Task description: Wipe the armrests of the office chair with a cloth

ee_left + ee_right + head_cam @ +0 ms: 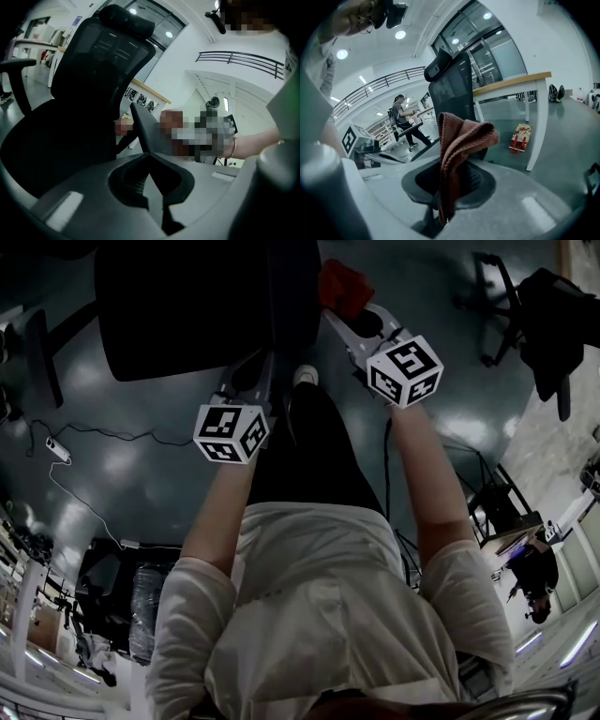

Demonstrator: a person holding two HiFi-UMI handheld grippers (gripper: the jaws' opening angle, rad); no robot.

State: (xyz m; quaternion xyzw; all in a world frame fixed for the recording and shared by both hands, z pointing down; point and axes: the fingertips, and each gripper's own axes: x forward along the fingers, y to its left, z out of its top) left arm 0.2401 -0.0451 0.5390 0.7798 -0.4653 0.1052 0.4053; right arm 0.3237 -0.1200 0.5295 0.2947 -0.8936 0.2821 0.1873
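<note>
One black mesh-backed office chair [187, 306] with a headrest stands at the far left, and a second dark chair [530, 306] is well apart at the far right. The right gripper [349, 317] pinches the single reddish-brown, coarse knitted cloth [461, 136], folded and draped over its jaws, just right of the near chair. The left gripper [137, 115] has its jaws pressed together, with nothing between them.

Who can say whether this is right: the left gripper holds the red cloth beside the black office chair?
Not quite. The right gripper holds the red cloth beside the black office chair, as the right gripper view shows; the left gripper is shut on nothing.
</note>
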